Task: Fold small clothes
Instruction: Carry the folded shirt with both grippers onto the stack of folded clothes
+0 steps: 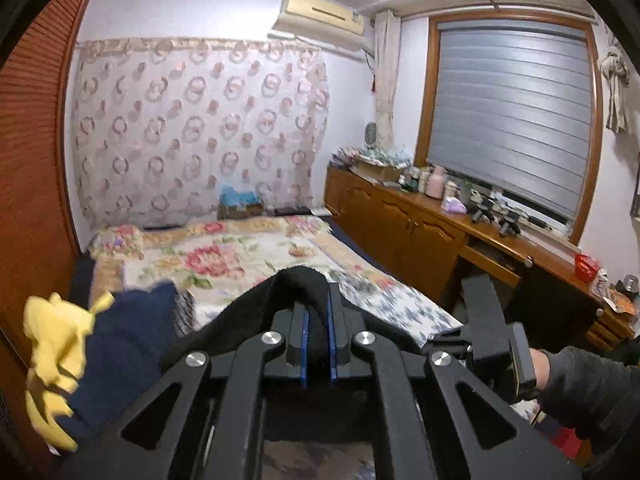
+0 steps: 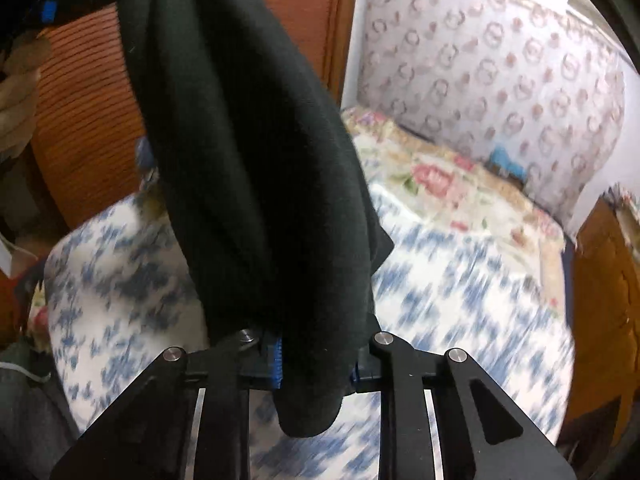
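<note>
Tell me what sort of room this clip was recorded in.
Most likely a home bedroom: a bed with a floral cover, a wall air conditioner, and a long wooden cabinet crowded with bottles under a window with a grey blind.

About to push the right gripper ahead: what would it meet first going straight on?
The black garment that the right gripper already has between its pads; it fills the line ahead. Beyond it probably the blue-patterned bedding, though depth is unclear.
</note>
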`<state>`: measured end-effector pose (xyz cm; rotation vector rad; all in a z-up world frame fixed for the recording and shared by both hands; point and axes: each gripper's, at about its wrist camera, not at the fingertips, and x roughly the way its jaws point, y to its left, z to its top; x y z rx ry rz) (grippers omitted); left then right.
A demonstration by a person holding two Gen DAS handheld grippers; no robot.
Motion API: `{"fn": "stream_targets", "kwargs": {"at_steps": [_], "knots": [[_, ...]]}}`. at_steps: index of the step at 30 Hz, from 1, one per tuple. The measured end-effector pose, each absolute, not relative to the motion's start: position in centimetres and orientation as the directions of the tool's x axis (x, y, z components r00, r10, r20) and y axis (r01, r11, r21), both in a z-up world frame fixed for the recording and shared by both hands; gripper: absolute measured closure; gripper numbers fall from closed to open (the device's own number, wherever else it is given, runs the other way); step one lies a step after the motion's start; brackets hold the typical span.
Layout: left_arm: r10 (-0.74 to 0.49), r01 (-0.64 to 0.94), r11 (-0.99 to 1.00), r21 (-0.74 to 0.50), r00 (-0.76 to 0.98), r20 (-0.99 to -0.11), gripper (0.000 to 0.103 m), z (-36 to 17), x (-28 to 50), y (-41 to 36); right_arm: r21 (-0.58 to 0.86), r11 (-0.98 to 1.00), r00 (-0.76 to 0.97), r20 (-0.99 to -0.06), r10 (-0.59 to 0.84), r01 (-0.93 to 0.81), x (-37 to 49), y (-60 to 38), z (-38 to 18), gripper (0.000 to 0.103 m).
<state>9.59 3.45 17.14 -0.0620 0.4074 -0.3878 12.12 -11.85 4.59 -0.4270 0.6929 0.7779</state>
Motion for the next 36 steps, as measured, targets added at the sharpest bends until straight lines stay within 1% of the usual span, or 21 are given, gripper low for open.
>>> {"fn": "stream_targets", "kwargs": {"at_steps": [5, 7, 10, 13, 16, 17, 19, 21, 22, 23, 24, 25, 26, 27, 28, 29, 31, 33, 34, 36], "knots": [[-0.283, 0.275, 0.959, -0.073, 0.898, -0.336, 0.098, 20.7, 12.5, 7.5, -0.193, 0.644, 0.586, -0.654, 0.478, -0.741, 18.0, -7.7, 9.7, 0.083], [-0.204, 0.203, 0.978, -0.034, 0.928, -0.311, 0.098, 22.1, 13.5, 10.2, -0.251, 0.640, 0.632, -0.610, 0.478, -0.726, 20.9, -4.7, 12.1, 0.083], [-0.121, 0.118, 0.993, -0.030, 0.949, -0.292, 0.098, 22.8, 13.9, 14.0, -0.316, 0.612, 0.665, -0.553, 0.502, -0.725, 24.6, 1.0, 14.7, 0.083], [-0.028, 0.015, 0.999, -0.048, 0.957, -0.288, 0.098, 22.3, 13.0, 18.5, -0.336, 0.588, 0.669, -0.497, 0.553, -0.736, 27.1, 7.0, 16.3, 0.084], [0.025, -0.043, 0.998, -0.048, 0.944, -0.328, 0.098, 20.0, 12.0, 20.3, -0.355, 0.557, 0.660, -0.446, 0.605, -0.751, 28.1, 12.3, 16.0, 0.084], [0.039, -0.060, 0.997, -0.048, 0.932, -0.361, 0.098, 18.3, 11.3, 20.4, -0.361, 0.539, 0.649, -0.436, 0.623, -0.761, 28.2, 13.9, 15.2, 0.084], [0.039, -0.068, 0.996, -0.056, 0.911, -0.411, 0.098, 15.4, 10.5, 20.0, -0.353, 0.513, 0.623, -0.454, 0.637, -0.782, 28.2, 15.4, 13.1, 0.084], [0.034, -0.071, 0.996, -0.059, 0.878, -0.477, 0.098, 10.9, 9.5, 18.8, -0.341, 0.473, 0.583, -0.500, 0.640, -0.812, 27.3, 15.8, 9.8, 0.083], [0.025, -0.064, 0.996, -0.062, 0.863, -0.504, 0.098, 9.2, 9.3, 17.8, -0.350, 0.451, 0.571, -0.521, 0.634, -0.821, 27.0, 15.7, 8.3, 0.083], [0.010, -0.056, 0.996, -0.067, 0.835, -0.550, 0.098, 6.7, 8.9, 16.6, -0.369, 0.431, 0.567, -0.546, 0.617, -0.824, 26.5, 15.4, 6.4, 0.081], [-0.001, -0.052, 0.996, -0.076, 0.822, -0.569, 0.098, 5.3, 8.7, 15.8, -0.374, 0.424, 0.565, -0.563, 0.603, -0.825, 26.3, 15.1, 5.5, 0.080], [-0.013, -0.043, 0.996, -0.084, 0.816, -0.578, 0.098, 4.4, 8.3, 15.0, -0.374, 0.424, 0.564, -0.581, 0.587, -0.825, 26.2, 14.6, 4.5, 0.076], [-0.021, -0.034, 0.996, -0.083, 0.811, -0.585, 0.098, 3.5, 7.9, 14.0, -0.370, 0.432, 0.567, -0.598, 0.566, -0.822, 26.1, 13.8, 3.7, 0.066], [-0.023, -0.030, 0.996, -0.081, 0.810, -0.586, 0.098, 3.0, 7.3, 13.2, -0.366, 0.446, 0.573, -0.603, 0.554, -0.817, 26.1, 13.4, 3.5, 0.061], [-0.018, -0.038, 0.996, -0.083, 0.811, -0.585, 0.098, 2.6, 6.8, 12.7, -0.346, 0.471, 0.576, -0.608, 0.546, -0.811, 26.1, 12.4, 3.6, 0.052], [-0.013, -0.044, 0.996, -0.083, 0.808, -0.589, 0.098, 2.5, 6.7, 12.1, -0.320, 0.483, 0.567, -0.614, 0.549, -0.815, 26.2, 11.5, 3.7, 0.049], [-0.013, -0.047, 0.995, -0.087, 0.805, -0.593, 0.098, 2.2, 6.3, 11.7, -0.257, 0.509, 0.542, -0.630, 0.557, -0.822, 26.5, 9.5, 4.4, 0.046], [-0.017, -0.047, 0.995, -0.092, 0.804, -0.594, 0.096, 2.3, 6.6, 12.0, -0.217, 0.527, 0.528, -0.638, 0.561, -0.822, 26.4, 8.0, 4.7, 0.046], [-0.019, -0.045, 0.995, -0.092, 0.805, -0.593, 0.095, 2.5, 6.7, 12.4, -0.204, 0.540, 0.531, -0.631, 0.565, -0.817, 26.0, 6.9, 4.9, 0.046], [-0.023, -0.038, 0.995, -0.092, 0.810, -0.586, 0.087, 2.6, 6.1, 12.6, -0.165, 0.559, 0.528, -0.614, 0.586, -0.813, 25.5, 5.1, 6.0, 0.046]]}}
